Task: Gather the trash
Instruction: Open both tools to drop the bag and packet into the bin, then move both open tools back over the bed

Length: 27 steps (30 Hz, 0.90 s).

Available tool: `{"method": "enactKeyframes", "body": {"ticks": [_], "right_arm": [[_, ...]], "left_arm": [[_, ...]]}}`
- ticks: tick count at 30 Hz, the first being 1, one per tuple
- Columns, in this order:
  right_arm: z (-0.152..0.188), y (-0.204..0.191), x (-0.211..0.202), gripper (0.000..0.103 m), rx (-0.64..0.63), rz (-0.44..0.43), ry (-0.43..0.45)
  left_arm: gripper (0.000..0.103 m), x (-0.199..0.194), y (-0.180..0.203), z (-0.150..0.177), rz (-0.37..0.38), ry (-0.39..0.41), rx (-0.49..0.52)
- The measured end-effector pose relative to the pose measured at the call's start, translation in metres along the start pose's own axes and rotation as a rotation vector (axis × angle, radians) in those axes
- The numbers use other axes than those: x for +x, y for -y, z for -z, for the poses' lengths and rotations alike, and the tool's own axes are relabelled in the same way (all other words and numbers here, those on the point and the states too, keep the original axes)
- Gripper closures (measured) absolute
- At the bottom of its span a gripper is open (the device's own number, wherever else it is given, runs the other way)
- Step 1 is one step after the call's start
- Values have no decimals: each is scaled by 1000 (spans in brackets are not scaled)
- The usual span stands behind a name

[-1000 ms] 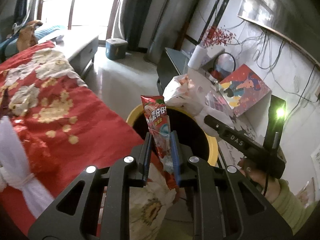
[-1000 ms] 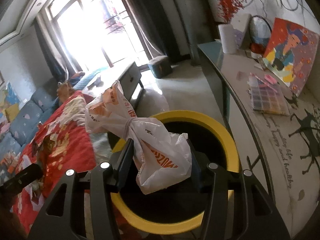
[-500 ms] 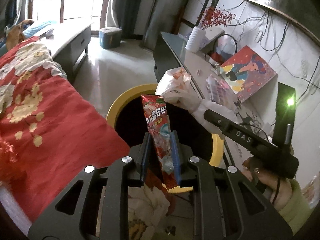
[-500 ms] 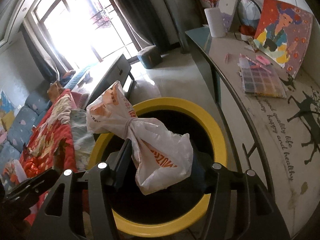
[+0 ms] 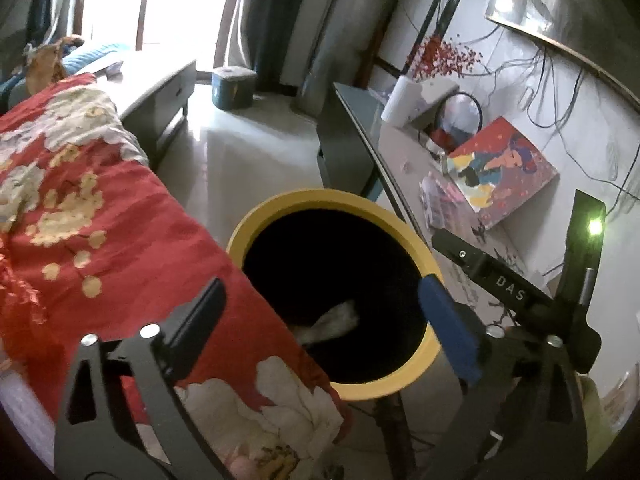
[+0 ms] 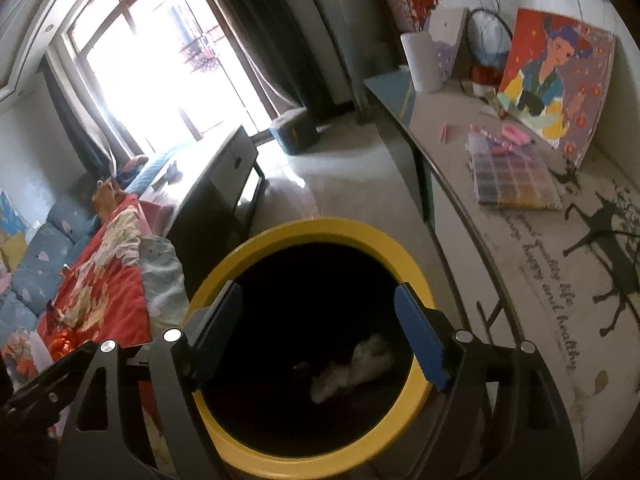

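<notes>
Yellow bin (image 5: 430,354), red quilt (image 5: 100,220) beside, table (image 6: 520,248) opposite

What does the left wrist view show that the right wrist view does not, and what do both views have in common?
Only the left wrist view shows the right gripper's body with a green light and "DAS" lettering. Only the right wrist view shows the blue sofa cushions and the deer print on the table. Both show the yellow-rimmed bin with the white bag inside, the painting, and open, empty fingers: left gripper, right gripper.
</notes>
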State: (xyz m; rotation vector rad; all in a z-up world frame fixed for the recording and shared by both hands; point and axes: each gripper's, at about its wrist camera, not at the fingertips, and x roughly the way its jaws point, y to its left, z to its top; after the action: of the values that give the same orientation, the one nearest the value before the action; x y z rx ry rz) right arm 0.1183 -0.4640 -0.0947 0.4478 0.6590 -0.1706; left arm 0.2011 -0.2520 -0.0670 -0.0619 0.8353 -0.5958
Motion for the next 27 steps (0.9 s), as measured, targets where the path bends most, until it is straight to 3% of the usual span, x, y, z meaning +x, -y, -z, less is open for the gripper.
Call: {"method": "enactKeyframes", "body": {"ticks": [12,27], "right_arm": [[-6,-40,-41,19,-96,-61,146],[7,-113,-76,15,-238,-201,210]], "left_arm": [[11,-50,-16,6,-42,127,-22],[11,-125,-48,21,-125,273,-37]]}}
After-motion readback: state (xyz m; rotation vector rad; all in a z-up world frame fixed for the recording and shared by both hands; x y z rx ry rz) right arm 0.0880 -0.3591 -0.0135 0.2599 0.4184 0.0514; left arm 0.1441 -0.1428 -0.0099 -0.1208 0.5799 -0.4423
